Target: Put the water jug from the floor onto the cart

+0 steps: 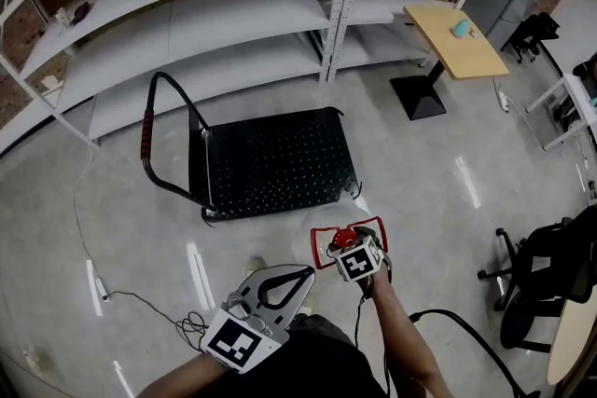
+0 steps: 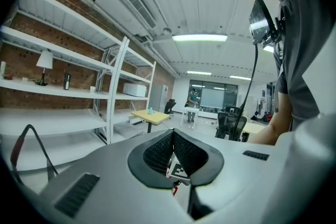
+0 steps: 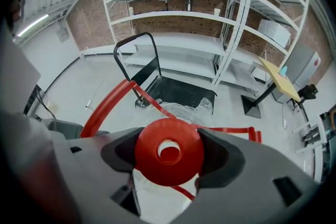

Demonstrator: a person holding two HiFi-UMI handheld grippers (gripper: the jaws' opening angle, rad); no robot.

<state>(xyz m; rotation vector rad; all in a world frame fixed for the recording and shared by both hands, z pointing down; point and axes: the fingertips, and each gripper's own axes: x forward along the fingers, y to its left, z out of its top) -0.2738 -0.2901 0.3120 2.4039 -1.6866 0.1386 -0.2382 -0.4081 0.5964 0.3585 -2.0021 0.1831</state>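
The water jug is clear with a red cap (image 3: 168, 150) and a red wire handle (image 1: 322, 247). It hangs off the floor, near my feet. My right gripper (image 1: 345, 244) is shut on the jug's cap, one jaw on each side of it. The jug's clear body (image 3: 184, 108) shows beyond the cap. The black platform cart (image 1: 275, 161) stands just ahead of the jug with a bare deck, its push handle (image 1: 149, 130) on the left. My left gripper (image 1: 308, 272) is held to the left of the jug, shut on nothing, tips touching.
White metal shelving (image 1: 233, 5) runs along the brick wall behind the cart. A small wooden table (image 1: 457, 40) stands at the right rear, a black office chair (image 1: 550, 280) at the right. A cable and power strip (image 1: 98, 286) lie on the floor at the left.
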